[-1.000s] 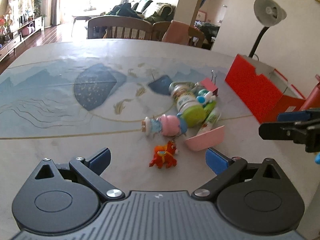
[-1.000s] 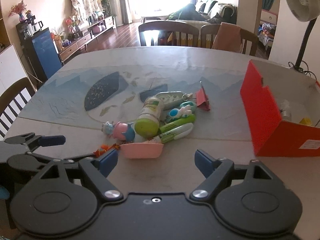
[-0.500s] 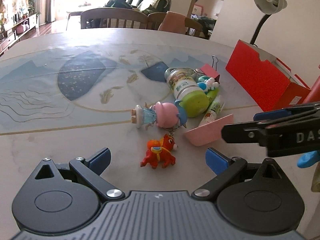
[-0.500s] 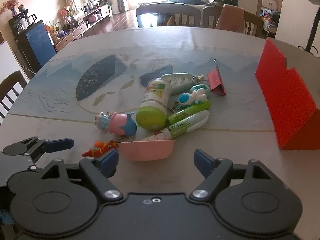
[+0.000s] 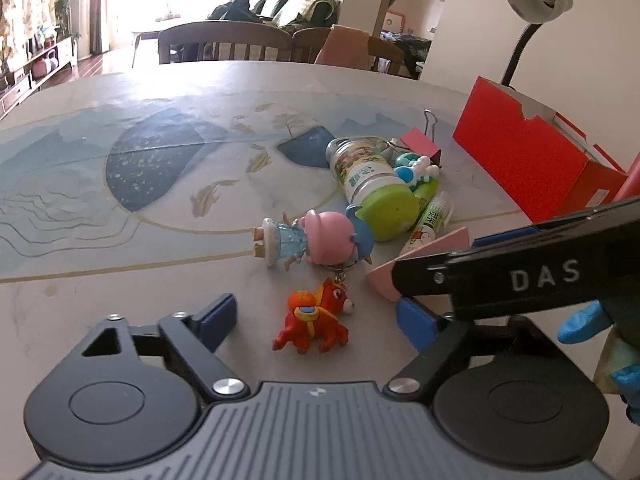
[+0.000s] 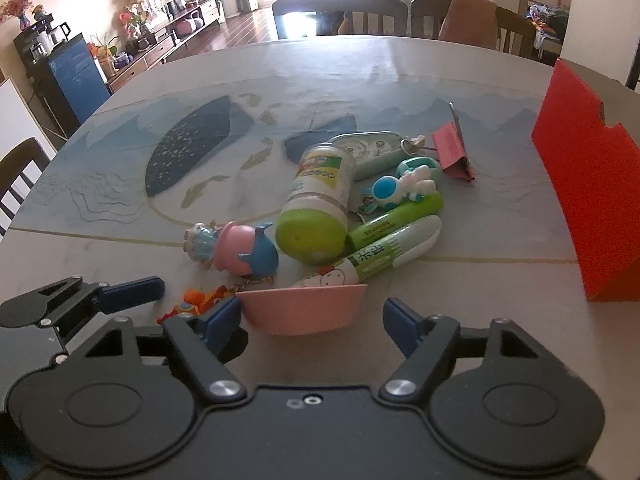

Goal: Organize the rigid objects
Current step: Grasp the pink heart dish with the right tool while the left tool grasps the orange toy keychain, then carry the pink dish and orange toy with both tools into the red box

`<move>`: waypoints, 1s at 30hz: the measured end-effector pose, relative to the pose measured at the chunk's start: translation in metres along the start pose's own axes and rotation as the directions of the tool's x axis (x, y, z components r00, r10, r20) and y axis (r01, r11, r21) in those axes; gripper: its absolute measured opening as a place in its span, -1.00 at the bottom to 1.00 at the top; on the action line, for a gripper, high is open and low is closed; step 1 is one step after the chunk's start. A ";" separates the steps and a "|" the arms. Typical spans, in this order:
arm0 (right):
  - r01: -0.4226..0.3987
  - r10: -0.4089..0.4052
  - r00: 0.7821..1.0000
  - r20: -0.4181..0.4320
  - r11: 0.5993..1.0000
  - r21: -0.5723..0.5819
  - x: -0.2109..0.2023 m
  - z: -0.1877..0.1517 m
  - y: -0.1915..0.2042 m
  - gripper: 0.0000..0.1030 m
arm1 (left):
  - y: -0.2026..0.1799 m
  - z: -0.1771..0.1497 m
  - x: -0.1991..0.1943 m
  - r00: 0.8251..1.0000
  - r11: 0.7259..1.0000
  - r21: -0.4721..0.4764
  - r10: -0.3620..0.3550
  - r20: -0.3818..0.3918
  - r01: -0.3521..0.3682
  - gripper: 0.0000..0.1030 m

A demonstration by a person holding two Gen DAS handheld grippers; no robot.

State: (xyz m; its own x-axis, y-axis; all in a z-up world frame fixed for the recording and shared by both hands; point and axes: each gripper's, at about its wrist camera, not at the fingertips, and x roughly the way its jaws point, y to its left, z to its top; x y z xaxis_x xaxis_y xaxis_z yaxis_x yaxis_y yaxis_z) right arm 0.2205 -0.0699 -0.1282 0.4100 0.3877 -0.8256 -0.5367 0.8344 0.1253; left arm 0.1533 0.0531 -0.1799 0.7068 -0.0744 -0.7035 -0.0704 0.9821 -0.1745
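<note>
A pile of small objects lies on the table. A red horse keychain (image 5: 316, 322) lies between the tips of my open left gripper (image 5: 316, 320). Behind it lie a pink-hat figurine (image 5: 316, 238), a green-capped jar (image 5: 370, 184), a glue stick (image 5: 428, 222) and a pink binder clip (image 5: 420, 142). A pink bowl (image 6: 304, 308) sits between the fingers of my open right gripper (image 6: 312, 316), which crosses the left wrist view (image 5: 440, 276). The jar (image 6: 318, 208), figurine (image 6: 236, 250) and green tubes (image 6: 394, 220) lie just beyond the bowl.
An open red box (image 5: 532, 152) stands at the table's right side and also shows in the right wrist view (image 6: 588, 196). A desk lamp (image 5: 532, 4) stands behind it. Chairs (image 5: 224, 46) line the far edge. The patterned tablecloth (image 5: 140, 160) spreads to the left.
Both grippers have moved forward toward the pile. The horse keychain now lies between my left fingers and the pink bowl between my right fingers. The right gripper looms larger in the left wrist view.
</note>
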 end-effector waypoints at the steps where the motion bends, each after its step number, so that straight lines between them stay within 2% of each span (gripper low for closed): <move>1: -0.005 0.005 1.000 -0.001 1.000 -0.003 0.000 0.000 0.001 0.42 | -0.001 0.000 0.000 1.000 1.000 0.005 0.003 0.000 -0.003 0.53; 2: -0.008 0.008 1.000 -0.003 1.000 -0.006 0.000 0.001 0.001 0.39 | -0.002 0.000 0.000 1.000 1.000 0.011 0.007 0.000 -0.007 0.48; 4: -0.018 0.018 1.000 -0.008 1.000 -0.011 0.001 0.001 0.002 0.33 | -0.002 0.000 -0.001 1.000 1.000 0.025 0.014 0.003 -0.014 0.10; 13: -0.018 0.017 1.000 -0.009 1.000 -0.005 0.000 0.001 0.002 0.30 | 0.000 0.002 -0.002 0.999 0.998 0.047 0.038 -0.009 -0.038 -0.41; 15: -0.019 0.019 1.000 -0.012 1.000 -0.006 -0.002 0.000 0.001 0.30 | -0.001 0.002 -0.002 0.999 0.998 0.055 0.038 -0.014 -0.037 -0.48; 24: -0.020 0.020 0.999 -0.031 0.999 -0.028 -0.025 -0.014 -0.005 0.29 | 0.001 0.003 -0.004 0.999 0.999 0.038 0.023 -0.030 -0.022 -0.50; 30: -0.032 0.032 0.999 -0.029 0.999 0.002 -0.046 -0.025 -0.012 0.29 | 0.005 0.002 -0.009 0.999 1.000 0.010 0.009 -0.040 -0.008 -0.50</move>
State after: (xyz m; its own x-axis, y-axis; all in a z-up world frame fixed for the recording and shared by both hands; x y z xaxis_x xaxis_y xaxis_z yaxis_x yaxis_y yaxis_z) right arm 0.1895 -0.1078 -0.1054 0.3715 0.4028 -0.8365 -0.5483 0.8223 0.1524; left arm 0.1481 0.0589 -0.1730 0.6776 -0.0726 -0.7319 -0.0694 0.9844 -0.1619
